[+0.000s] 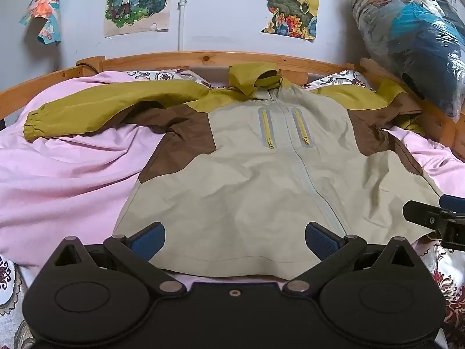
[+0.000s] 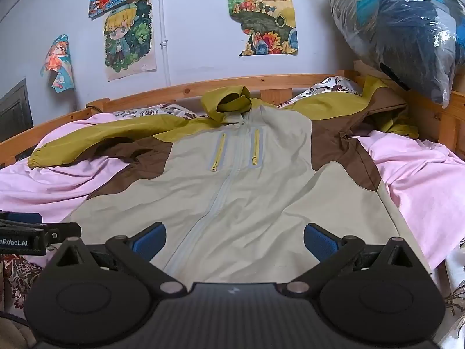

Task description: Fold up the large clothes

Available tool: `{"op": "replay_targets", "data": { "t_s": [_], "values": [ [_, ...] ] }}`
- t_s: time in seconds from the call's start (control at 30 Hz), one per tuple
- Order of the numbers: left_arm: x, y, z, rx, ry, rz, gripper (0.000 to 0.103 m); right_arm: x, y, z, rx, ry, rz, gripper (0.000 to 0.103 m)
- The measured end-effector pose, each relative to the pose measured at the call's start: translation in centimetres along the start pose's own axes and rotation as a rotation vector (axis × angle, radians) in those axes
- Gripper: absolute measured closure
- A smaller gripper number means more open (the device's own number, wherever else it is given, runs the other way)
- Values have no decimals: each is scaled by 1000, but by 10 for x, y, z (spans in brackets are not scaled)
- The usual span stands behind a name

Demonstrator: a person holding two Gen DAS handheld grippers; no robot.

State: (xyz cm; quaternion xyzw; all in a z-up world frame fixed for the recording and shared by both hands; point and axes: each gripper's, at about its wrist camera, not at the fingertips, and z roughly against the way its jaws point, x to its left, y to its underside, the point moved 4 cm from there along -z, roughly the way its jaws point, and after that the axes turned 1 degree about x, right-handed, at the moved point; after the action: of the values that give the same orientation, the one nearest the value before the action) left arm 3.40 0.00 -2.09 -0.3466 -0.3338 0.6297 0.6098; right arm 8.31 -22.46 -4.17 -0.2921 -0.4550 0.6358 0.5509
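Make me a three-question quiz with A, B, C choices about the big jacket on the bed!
1. Where does the beige, brown and olive zip-up jacket lie?
A. on the pink bedsheet
B. on a chair
C. on the floor

2. How many yellow chest zippers does it have?
A. one
B. two
C. four

3. How are the left tongs?
A. shut on a sleeve
B. shut, empty
C. open, empty

Answers:
1 A, pink sheet shows around the jacket.
2 B, one sits on either side of the front zip.
3 C, the blue pads stand wide apart with nothing between them.
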Motion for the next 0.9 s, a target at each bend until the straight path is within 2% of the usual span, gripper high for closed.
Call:
{"op": "replay_targets", "data": {
  "t_s": [0.9],
  "values": [
    [0, 0, 0, 4, 2, 4, 1, 1, 0, 0, -1, -8, -2, 0]
  ]
}}
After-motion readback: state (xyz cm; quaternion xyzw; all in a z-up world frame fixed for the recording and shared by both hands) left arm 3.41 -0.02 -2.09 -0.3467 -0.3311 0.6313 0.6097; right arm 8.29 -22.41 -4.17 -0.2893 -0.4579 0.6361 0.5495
